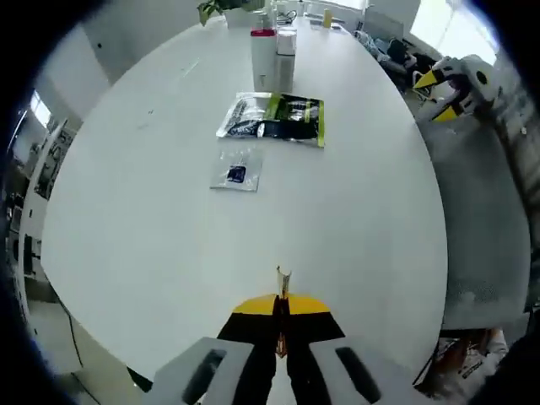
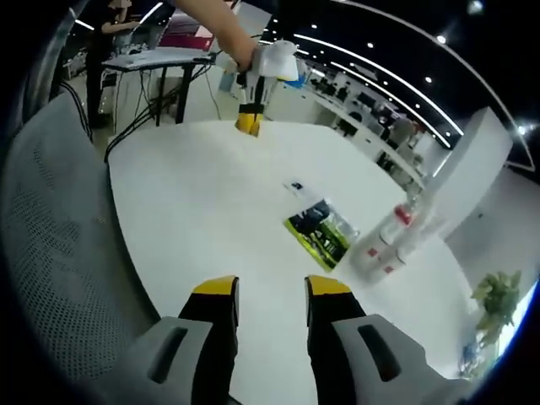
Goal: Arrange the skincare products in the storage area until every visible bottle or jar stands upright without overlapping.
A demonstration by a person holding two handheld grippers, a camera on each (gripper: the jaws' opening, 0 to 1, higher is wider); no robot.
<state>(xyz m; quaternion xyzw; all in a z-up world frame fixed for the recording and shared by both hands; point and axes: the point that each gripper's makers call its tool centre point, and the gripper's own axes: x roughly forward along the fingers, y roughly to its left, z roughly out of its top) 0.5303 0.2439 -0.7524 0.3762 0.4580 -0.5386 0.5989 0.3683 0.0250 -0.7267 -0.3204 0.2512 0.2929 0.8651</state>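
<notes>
Left jaws (image 1: 283,291) pressed together, right jaws (image 2: 270,291) spread, both empty. Bottles (image 1: 272,57) far ahead, standing touching; sachets (image 1: 274,118) between. Careless reach risks toppling both.

In the left gripper view we see the bench (image 1: 152,219) carrying everything. Two bottles (image 1: 272,57) stand upright, touching, toward its far end. Nearer to us lies a flat packet (image 1: 274,119), and nearer again a small sachet (image 1: 237,170), just apart from it. A potted plant (image 1: 221,8) stands beyond the bottles.
</notes>
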